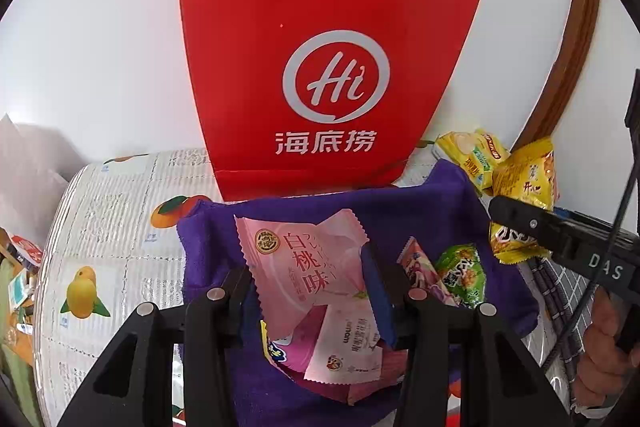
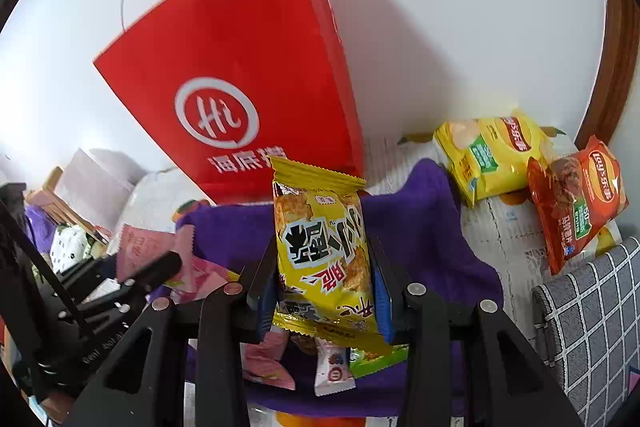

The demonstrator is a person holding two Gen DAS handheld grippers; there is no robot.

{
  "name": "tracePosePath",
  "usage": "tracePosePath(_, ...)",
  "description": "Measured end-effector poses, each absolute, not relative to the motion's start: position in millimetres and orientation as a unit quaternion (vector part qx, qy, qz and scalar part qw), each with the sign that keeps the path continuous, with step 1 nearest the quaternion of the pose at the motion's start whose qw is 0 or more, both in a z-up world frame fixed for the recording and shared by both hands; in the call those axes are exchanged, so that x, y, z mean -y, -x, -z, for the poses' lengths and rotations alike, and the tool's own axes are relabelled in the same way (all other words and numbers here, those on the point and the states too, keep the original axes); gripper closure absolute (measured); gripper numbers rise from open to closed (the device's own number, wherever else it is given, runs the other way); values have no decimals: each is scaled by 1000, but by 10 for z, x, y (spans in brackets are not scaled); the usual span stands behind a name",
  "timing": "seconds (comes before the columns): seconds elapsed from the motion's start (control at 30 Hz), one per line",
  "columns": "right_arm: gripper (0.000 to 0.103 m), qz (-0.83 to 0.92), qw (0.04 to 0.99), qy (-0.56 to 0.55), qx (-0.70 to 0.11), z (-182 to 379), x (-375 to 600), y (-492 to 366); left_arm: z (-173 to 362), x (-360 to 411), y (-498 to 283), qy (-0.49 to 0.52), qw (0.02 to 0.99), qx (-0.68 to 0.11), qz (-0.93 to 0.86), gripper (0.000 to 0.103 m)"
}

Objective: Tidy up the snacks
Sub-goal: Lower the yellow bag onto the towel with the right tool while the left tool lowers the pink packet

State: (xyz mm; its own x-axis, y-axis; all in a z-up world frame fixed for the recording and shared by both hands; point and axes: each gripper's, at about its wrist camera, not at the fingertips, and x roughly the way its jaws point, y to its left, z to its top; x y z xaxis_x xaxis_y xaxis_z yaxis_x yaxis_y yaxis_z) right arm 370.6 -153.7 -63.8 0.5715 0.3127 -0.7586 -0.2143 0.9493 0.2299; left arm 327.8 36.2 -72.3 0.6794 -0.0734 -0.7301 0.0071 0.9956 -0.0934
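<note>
My left gripper (image 1: 308,283) is shut on a pink peach-flavour snack packet (image 1: 300,263), held upright above a purple cloth (image 1: 424,215). My right gripper (image 2: 324,279) is shut on a yellow snack packet (image 2: 324,243), also upright over the purple cloth (image 2: 424,227). A tall red paper bag (image 1: 320,59) with white handles stands just behind the cloth against the wall; in the right wrist view the red bag (image 2: 240,87) leans left. Several small packets lie on the cloth, among them a green one (image 1: 460,275) and pink ones (image 1: 344,351).
A yellow crisp bag (image 2: 488,155) and an orange crisp bag (image 2: 576,199) lie at the right by the wall. A grey checked cushion (image 2: 592,315) sits at the right edge. The table cover (image 1: 104,227) has a fruit print. Clutter lies beyond the left edge.
</note>
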Motion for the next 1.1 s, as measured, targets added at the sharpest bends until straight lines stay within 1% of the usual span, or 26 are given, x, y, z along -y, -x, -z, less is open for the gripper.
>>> tracePosePath(0.13,63,-153,877,-56,-452,725,1522,-3741,700,-383,-3265,44,917,-397,21,59)
tracePosePath(0.57,63,-139,881,-58,-449,719,1648,-3725,696,-409,-3264,46,918,-394,16,59)
tracePosePath(1.1,63,-169,851,-34,-497,979,1333,-3765,765,-354,-3300,47,911,-409,18,59)
